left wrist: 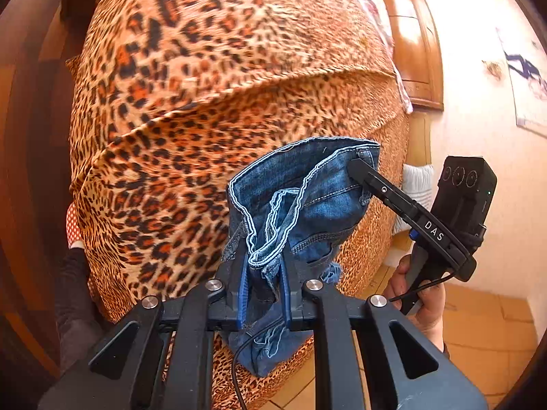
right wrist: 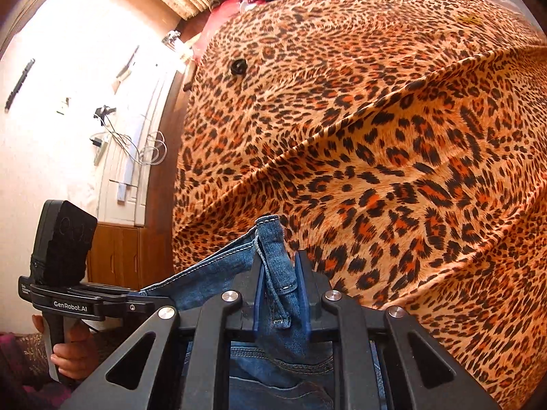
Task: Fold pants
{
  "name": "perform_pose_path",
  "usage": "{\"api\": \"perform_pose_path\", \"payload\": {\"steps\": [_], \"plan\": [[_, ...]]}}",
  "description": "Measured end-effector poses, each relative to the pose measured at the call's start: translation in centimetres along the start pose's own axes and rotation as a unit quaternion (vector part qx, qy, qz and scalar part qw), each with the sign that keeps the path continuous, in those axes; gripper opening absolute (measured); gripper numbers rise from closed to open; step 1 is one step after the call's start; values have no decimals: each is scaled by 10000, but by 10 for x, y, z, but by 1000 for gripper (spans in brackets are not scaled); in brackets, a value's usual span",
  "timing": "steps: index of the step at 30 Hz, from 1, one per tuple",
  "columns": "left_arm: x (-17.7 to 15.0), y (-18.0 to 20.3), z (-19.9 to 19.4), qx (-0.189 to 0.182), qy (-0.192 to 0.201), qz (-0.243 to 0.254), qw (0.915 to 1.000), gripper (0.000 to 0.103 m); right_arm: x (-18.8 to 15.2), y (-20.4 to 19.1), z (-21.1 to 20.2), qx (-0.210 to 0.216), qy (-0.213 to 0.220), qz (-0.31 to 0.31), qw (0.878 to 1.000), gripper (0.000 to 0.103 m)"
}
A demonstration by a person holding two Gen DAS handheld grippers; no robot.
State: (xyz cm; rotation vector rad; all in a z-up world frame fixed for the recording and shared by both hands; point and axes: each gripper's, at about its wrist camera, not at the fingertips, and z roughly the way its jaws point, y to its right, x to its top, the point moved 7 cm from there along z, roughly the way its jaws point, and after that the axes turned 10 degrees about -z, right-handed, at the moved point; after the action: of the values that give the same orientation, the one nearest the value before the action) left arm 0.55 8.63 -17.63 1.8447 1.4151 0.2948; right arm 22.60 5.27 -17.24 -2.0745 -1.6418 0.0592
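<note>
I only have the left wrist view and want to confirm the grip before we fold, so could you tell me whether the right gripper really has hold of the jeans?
Observer: Yes. In the right wrist view the right gripper is shut on the jeans, with a belt loop pinched between its fingers.
Operator: Thank you. Is anything lying on the far side of the leopard cover?
Observer: A small black ring-shaped thing sits on the cover, well away from the jeans.
Operator: And beyond the cover?
Observer: Cables and a plug hang on the wall.
</note>
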Motion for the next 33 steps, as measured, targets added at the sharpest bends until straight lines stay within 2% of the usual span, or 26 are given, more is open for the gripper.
{"api": "perform_pose_path", "payload": {"steps": [3,6,10,13,18,23,25,27,29,30,31,32,33], "plan": [[-24,33,-9,-12,5,563,9984,12,-14,0,-43,290,583,221,9976,16],[-54,64,-11,16,-31,1167,9932,12,-36,3,-88,414,1066,401,9926,16],[-98,97,5,231,-266,1964,9799,13,-83,9,-137,455,1611,675,9836,16],[-135,108,33,469,-634,2458,9661,13,-132,19,-164,374,1856,931,9775,16],[-198,103,96,972,-1523,2883,9403,14,-227,40,-183,56,1984,1513,9684,17],[-249,58,144,1721,-2420,2869,9108,16,-323,62,-166,-338,1755,2199,9590,22],[-254,37,146,1951,-2704,2638,9051,18,-362,69,-155,-505,1580,2548,9527,22],[-252,24,135,1984,-2778,2496,9062,23,-397,76,-149,-624,1492,2947,9418,22],[-245,16,119,1864,-2783,2268,9145,27,-428,82,-154,-667,1563,3360,9264,22],[-236,11,113,1850,-2690,2117,9212,35,-440,86,-159,-671,1668,3552,9174,24],[-228,8,107,1855,-2543,1942,9291,47,-450,89,-166,-625,1834,3729,9074,30],[-218,5,102,1808,-2392,1718,9384,51,-455,91,-173,-531,2059,3876,8970,34],[-210,2,100,1718,-2283,1488,9467,56,-458,92,-179,-417,2280,4001,8867,48]]}}
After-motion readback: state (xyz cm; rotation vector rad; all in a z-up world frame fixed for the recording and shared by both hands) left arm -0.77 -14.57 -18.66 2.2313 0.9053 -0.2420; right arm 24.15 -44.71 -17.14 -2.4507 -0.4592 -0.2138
